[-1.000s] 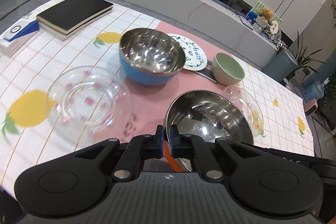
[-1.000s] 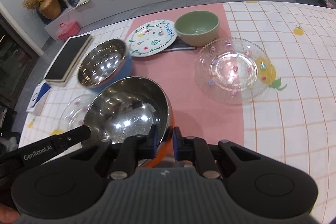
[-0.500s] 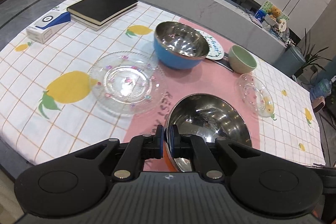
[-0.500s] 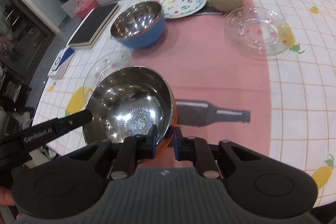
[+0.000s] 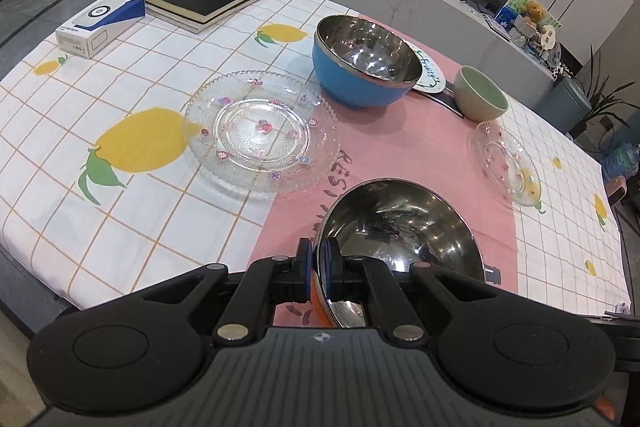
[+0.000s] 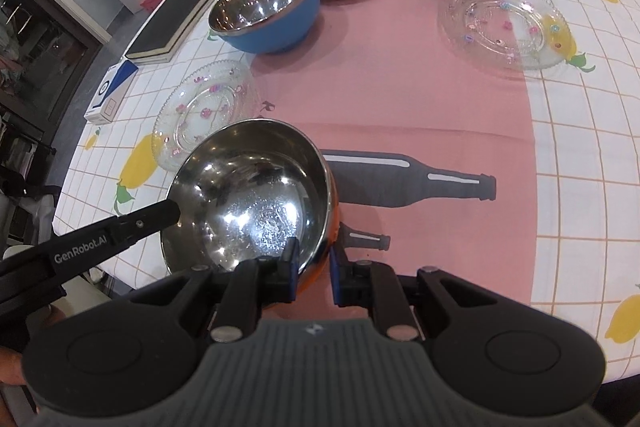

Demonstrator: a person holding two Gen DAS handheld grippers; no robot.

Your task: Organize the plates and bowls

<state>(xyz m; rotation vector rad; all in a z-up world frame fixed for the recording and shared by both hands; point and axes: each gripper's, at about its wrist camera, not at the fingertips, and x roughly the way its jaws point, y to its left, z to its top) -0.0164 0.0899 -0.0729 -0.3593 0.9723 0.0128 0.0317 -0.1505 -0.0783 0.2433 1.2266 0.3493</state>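
Above the table's near edge I keep my left gripper (image 5: 318,263) clamped on the steel bowl's (image 6: 256,203) rim, right gripper (image 6: 314,265) spread open around it, probably for nesting in the blue bowl (image 5: 364,63)

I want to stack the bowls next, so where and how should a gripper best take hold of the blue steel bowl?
Grip the blue bowl by its thin rim, one finger inside the steel wall and one outside, coming down from above on the near side. It stands upright and open, and its body looks too wide for the jaws. The left gripper holds the orange bowl in the same way.
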